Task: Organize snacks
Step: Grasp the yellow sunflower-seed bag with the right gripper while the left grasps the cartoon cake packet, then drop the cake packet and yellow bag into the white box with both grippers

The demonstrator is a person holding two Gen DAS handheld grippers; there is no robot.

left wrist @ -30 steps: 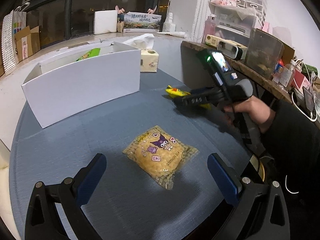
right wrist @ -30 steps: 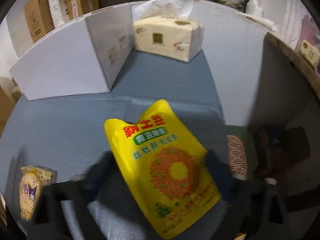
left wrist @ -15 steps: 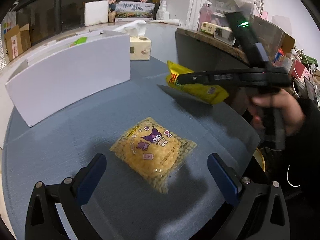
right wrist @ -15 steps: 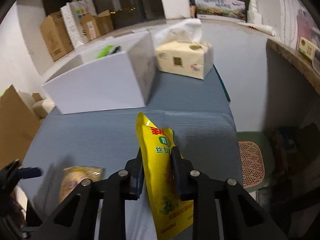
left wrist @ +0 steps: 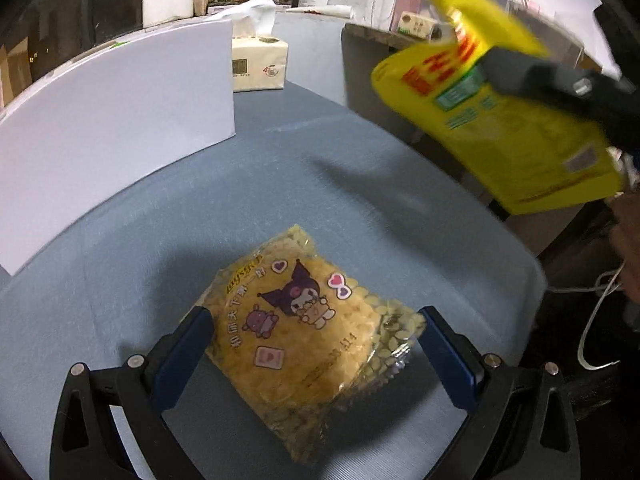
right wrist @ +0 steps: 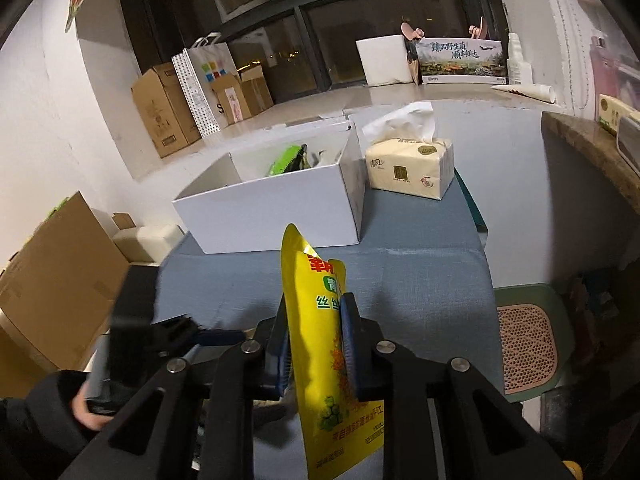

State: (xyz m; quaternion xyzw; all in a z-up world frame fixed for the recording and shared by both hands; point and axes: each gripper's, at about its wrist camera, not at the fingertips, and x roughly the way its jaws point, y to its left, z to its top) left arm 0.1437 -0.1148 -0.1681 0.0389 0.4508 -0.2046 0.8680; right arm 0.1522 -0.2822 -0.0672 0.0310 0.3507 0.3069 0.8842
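Cartoon snack bag [left wrist: 304,344] lies between the left gripper's [left wrist: 310,340] open jaws.

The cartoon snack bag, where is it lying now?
In the left wrist view the cartoon snack bag lies flat on the blue table, between the open jaws of the left gripper, on the near side of the white box.

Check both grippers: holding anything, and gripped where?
Right gripper is shut on the yellow snack pouch, pinched across its upper middle, off the table. Left gripper is open, straddling the Kuromi snack bag; not gripped.
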